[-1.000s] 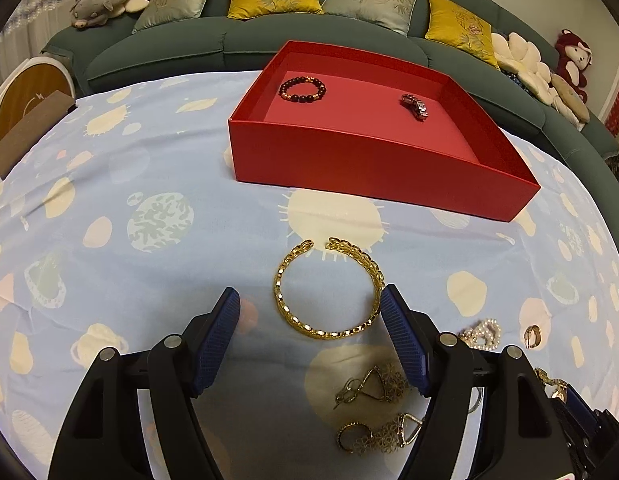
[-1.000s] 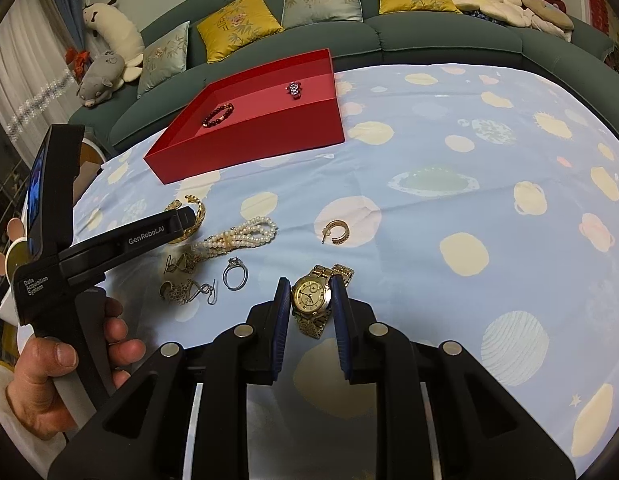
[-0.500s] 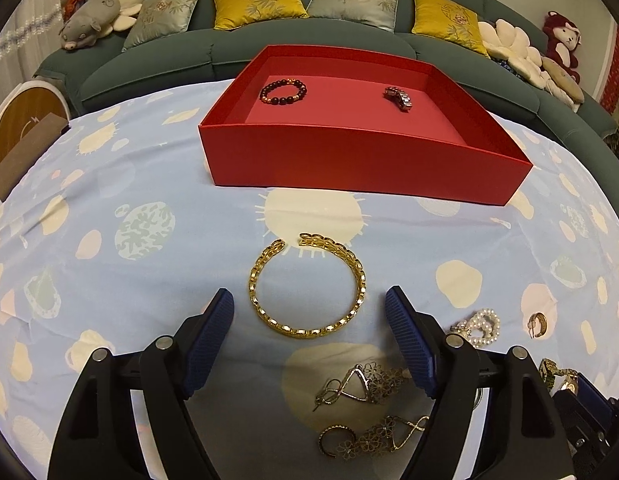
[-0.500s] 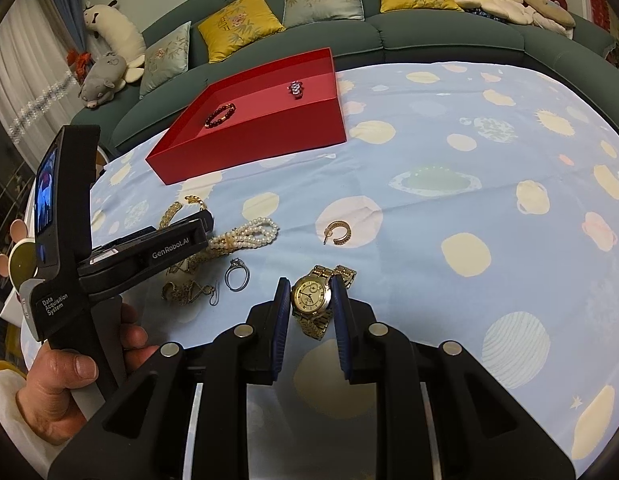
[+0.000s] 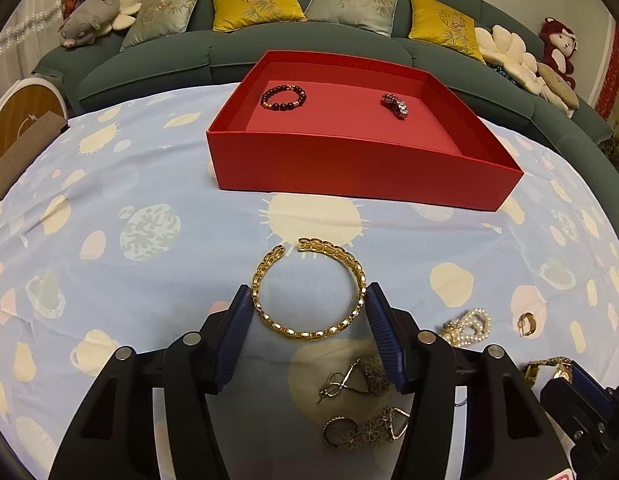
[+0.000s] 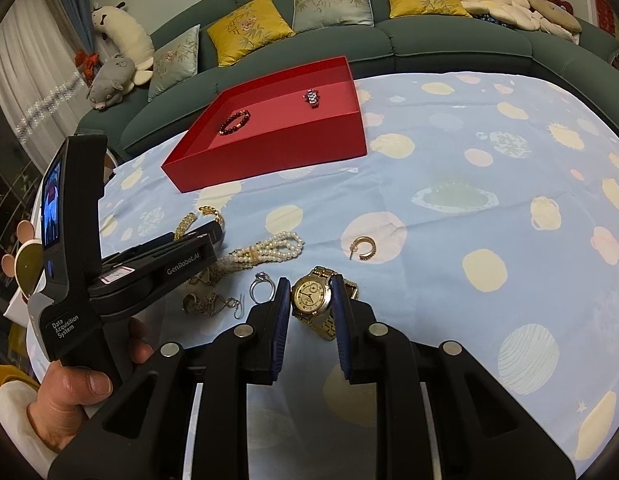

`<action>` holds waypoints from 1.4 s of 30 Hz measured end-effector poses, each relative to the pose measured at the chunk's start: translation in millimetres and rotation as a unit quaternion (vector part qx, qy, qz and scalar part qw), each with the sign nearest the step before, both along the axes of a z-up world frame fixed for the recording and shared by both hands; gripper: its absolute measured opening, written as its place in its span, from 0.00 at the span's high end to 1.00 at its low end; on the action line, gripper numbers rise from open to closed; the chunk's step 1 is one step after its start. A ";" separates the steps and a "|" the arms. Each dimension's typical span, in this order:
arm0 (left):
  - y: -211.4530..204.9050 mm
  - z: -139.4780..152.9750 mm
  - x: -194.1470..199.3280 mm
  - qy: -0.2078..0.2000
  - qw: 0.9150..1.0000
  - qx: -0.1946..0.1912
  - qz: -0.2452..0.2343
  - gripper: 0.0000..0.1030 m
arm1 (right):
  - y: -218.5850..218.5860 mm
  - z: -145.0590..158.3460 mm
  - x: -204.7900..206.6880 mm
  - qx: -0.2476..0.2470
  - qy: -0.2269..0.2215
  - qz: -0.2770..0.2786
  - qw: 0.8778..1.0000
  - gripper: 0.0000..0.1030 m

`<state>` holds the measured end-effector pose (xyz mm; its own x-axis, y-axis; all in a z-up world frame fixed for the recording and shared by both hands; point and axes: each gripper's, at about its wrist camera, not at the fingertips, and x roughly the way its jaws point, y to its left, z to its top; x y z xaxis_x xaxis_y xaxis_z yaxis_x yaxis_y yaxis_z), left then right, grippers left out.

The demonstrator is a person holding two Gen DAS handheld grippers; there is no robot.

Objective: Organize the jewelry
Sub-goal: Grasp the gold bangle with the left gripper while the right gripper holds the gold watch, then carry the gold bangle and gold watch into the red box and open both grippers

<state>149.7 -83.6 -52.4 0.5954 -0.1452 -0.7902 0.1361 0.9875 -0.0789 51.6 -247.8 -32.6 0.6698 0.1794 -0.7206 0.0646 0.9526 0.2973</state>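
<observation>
The task looks to be at an early stage: the red tray (image 5: 365, 168) on the blue patterned tablecloth (image 5: 129, 184) holds only two pieces, a dark beaded bracelet (image 5: 283, 97) toward its far left and a small silver link piece (image 5: 395, 106) toward its far right; the rest of the jewelry lies loose on the cloth, well short of the tray. What is left, by my reading, is a gold cuff bangle (image 5: 309, 292), a pearl bracelet (image 6: 269, 249), a silver ring (image 6: 262, 287), a gold hoop earring (image 6: 363, 248), a pair of gold filigree earrings (image 5: 365, 404) and a gold wristwatch (image 6: 315, 300). The left gripper (image 5: 309, 300) has the bangle lying flat between its blue pads (image 5: 233, 336), its jaws closing, each pad just at the bangle's outer edge, though a firm pinch is not yet plain; the bangle's open ends point toward the tray. The right gripper (image 6: 309, 300) stands nearly closed with the watch's case between its pads, seemingly clamped on it, the watch resting on the cloth.
</observation>
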 end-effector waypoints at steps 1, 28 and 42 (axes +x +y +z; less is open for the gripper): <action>2.1 4.6 -0.9 -0.002 1.000 -0.007 0.001 0.46 | 2.2 3.1 1.0 0.000 -0.004 0.002 1.000 0.80; 16.7 120.9 79.1 -0.100 0.994 -0.011 -0.034 0.46 | -7.9 102.3 140.4 -0.015 -0.102 0.015 0.995 0.80; 0.5 52.7 137.4 -0.040 0.998 0.010 -0.041 0.46 | -1.4 27.7 201.4 -0.048 -0.018 0.029 0.998 0.80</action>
